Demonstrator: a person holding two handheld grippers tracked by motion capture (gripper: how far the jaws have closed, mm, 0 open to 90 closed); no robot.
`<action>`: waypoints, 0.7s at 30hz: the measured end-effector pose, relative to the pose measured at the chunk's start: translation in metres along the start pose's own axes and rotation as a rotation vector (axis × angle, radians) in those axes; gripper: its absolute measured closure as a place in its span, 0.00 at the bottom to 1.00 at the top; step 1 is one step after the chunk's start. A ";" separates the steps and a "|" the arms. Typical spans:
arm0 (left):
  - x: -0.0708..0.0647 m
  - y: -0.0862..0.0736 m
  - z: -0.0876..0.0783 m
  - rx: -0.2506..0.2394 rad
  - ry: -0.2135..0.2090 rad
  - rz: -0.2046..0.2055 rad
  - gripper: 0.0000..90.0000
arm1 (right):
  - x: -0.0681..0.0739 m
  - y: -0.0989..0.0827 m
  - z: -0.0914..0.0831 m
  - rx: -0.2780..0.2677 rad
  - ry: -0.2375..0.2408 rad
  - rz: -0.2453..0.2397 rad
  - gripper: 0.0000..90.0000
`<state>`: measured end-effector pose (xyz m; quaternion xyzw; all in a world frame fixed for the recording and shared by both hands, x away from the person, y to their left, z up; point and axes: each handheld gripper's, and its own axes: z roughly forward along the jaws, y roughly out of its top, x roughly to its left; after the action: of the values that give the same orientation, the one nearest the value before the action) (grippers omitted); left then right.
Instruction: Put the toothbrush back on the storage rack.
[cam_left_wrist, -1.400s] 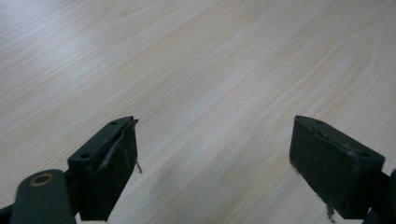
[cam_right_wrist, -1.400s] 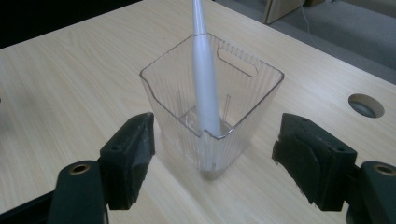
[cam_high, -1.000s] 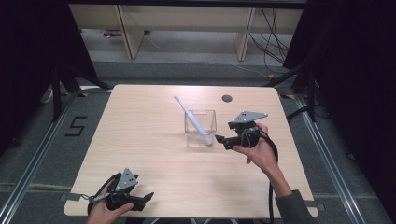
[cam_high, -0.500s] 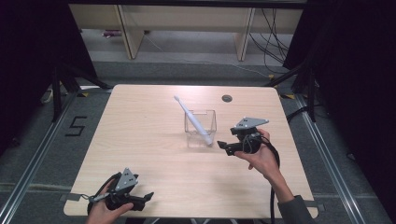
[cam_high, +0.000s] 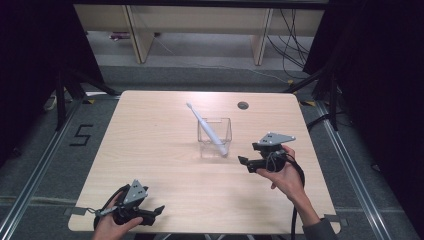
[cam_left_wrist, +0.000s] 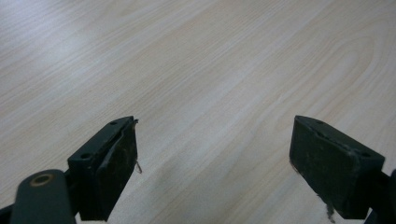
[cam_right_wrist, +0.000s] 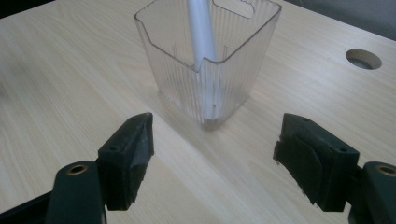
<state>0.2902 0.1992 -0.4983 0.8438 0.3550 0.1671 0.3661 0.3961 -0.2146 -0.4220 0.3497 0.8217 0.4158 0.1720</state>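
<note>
Right gripper view — clear ribbed cup (cam_right_wrist: 210, 70) holds a leaning white toothbrush (cam_right_wrist: 201, 28); right gripper (cam_right_wrist: 212, 154) released, empty.

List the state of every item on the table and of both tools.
Toothbrush: standing tilted in the holder, head up, leaning to the far left.
Clear holder: upright on the table, not gripped.
Right tool: open, empty, beside the holder.
Left tool: open, empty, at the near table edge.

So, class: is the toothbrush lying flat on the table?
No, the toothbrush stands tilted inside the clear cup, its head leaning out over the rim.
</note>
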 end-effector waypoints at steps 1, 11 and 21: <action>0.000 0.000 0.000 -0.001 0.000 -0.001 0.16 | 0.000 -0.001 -0.001 0.002 -0.002 0.009 0.30; 0.000 0.000 0.000 -0.002 0.001 -0.002 0.17 | 0.004 -0.020 -0.003 0.023 0.006 0.020 0.29; 0.000 0.000 0.000 -0.001 0.001 -0.001 0.17 | 0.009 -0.036 0.002 0.052 0.019 0.025 0.27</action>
<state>0.2903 0.1990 -0.4983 0.8433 0.3555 0.1675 0.3666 0.3755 -0.2217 -0.4516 0.3603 0.8294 0.3998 0.1496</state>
